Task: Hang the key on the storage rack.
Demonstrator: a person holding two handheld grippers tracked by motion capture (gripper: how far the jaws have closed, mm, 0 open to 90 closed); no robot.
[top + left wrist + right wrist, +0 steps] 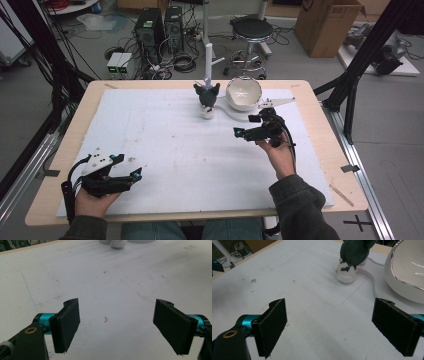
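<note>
A dark grey plush toy (206, 94) with a white belly stands at the far middle of the white foam board (170, 150), next to a glossy white bowl (243, 93). My right gripper (245, 125) hovers open just in front of the bowl, held by a hand. In the right gripper view the plush toy (352, 257) lies ahead and the bowl (407, 272) is at the right; my right gripper (329, 326) has its jaws wide apart with nothing between them. My left gripper (128, 167) rests open at the near left corner. My left gripper (116, 323) holds nothing over bare board.
A white upright post (209, 60) on a flat white curved base (235, 116) stands behind the plush toy. The wooden table (75, 125) frames the board. On the floor beyond are computer towers (157, 27), a stool (252, 30) and a cardboard box (325, 25).
</note>
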